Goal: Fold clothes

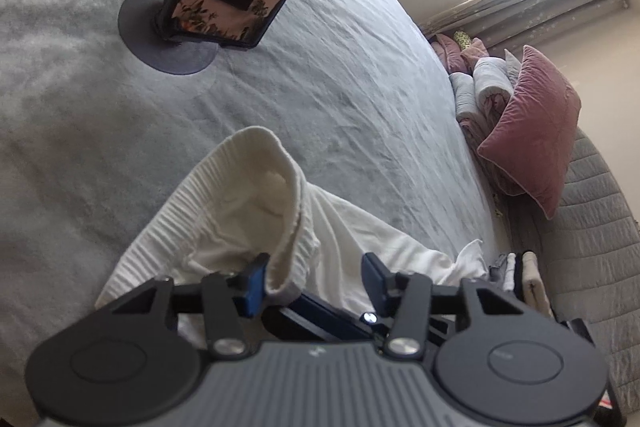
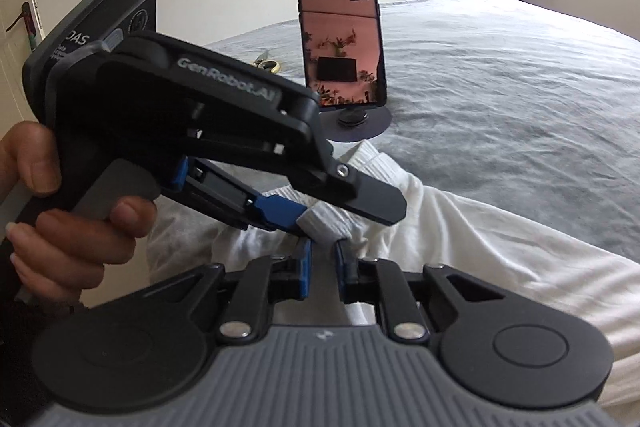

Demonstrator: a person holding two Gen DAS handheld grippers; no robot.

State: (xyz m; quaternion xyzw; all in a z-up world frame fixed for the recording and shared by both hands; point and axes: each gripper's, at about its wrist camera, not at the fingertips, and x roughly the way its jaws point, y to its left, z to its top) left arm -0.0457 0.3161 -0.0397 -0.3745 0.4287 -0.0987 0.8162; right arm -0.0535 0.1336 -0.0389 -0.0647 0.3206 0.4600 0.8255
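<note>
Your left gripper has its jaws partly closed over the ribbed cuff of a white garment, which lies crumpled on the grey bed near its front edge, below the phone on its round stand. The left wrist view shows fabric against one pad only, so a firm pinch cannot be confirmed. Your right gripper sits just beneath that cuff with its jaws nearly closed; whether cloth is caught between them cannot be told. Risk, as a judgement: if you lift now, the cuff may slip from a one-sided grip, or the two grippers, crowded together, may knock and bunch the fabric.
</note>
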